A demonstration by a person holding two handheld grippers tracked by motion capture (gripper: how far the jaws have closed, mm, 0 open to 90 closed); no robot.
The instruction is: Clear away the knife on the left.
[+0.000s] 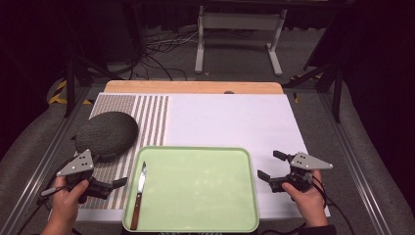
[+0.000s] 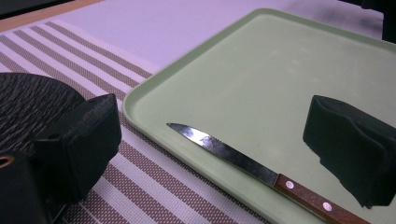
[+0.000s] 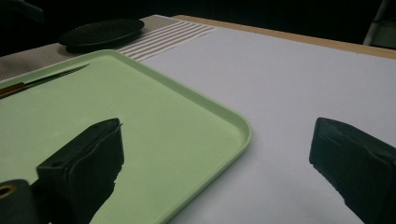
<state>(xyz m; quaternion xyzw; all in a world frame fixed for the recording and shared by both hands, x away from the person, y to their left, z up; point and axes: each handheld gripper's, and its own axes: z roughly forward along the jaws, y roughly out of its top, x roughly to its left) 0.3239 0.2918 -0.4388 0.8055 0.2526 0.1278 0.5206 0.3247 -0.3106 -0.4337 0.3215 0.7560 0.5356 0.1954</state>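
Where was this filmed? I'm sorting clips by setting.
Probably a lab recording bench, not a kitchen: dark curtains all around, loose cables on the floor behind, and a staged table with one tray and a knife.

Each black hand-held gripper (image 1: 105, 187) carries a grey three-cornered plate.

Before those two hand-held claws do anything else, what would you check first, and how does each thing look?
1. Knife lies flat inside the green tray, along its left edge: ok.
2. Left gripper open, nothing between its jaws: ok.
3. Right gripper open and holding nothing, over the white mat: ok.
4. Knife handle free to grab, blade pointing away from the person: ok.
5. Dark plate lies apart from the tray, on the striped mat: ok.
6. Blade sharpness: cannot tell.
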